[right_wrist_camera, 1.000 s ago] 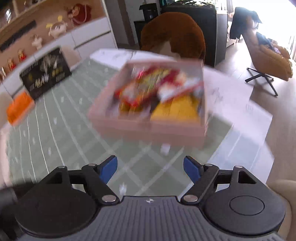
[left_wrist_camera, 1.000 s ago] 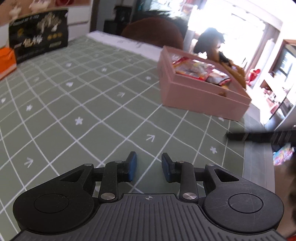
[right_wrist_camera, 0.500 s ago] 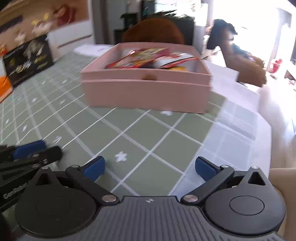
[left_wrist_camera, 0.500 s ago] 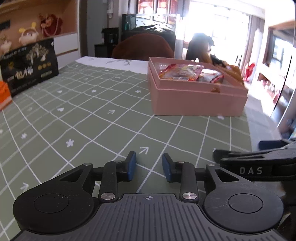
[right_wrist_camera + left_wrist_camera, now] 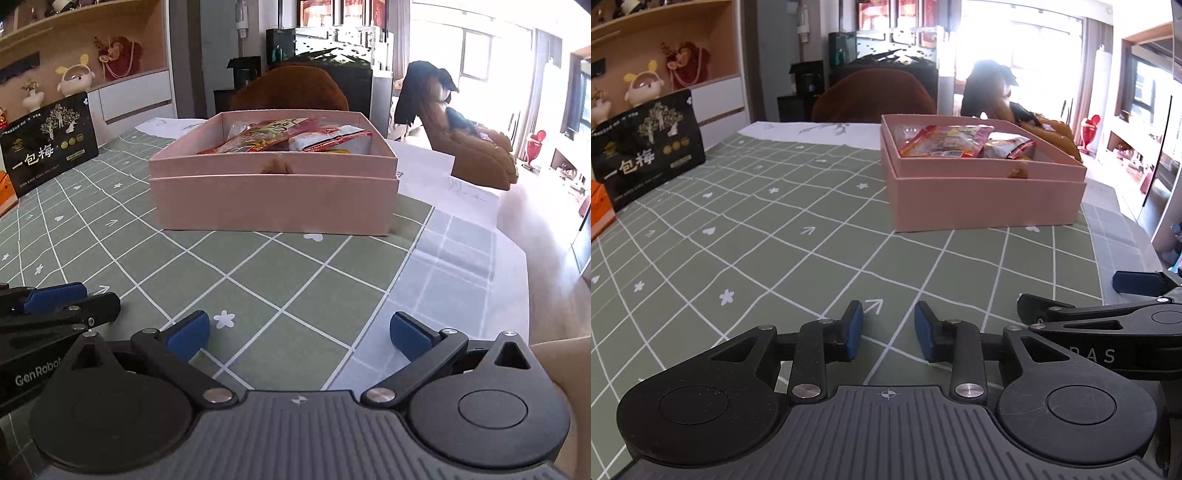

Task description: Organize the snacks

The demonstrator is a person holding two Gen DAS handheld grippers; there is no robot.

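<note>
Step in hand: likely the close of a placing round, or the pause before another pick; both tools low over the cloth, nothing carried.
Left gripper: narrow gap between the blue pads, nothing in it; only green checked tablecloth under the tips.
Right gripper: spread wide, empty; parked just beside the left one, well short of the box.
Snacks: red, yellow and white packets piled inside the pink box, some edges poking above the rim.
Pink box: open-topped, standing on the cloth ahead of both tools, nearer the right one; a small brown tab at the middle of its front wall.
Loose snacks on the cloth: none visible in either wrist view.
Other packs: black pouch with gold print upright at the far left edge, an orange pack beside it; whether part of the task, unclear.
Next move calls for: a choice of target first. If the black pouch belongs in the box, a long reach left and a wider opening on the left tool. If tidying the pile, a reach forward over the rim from above.
Risk: raised packets catching a fingertip on entry.
</note>
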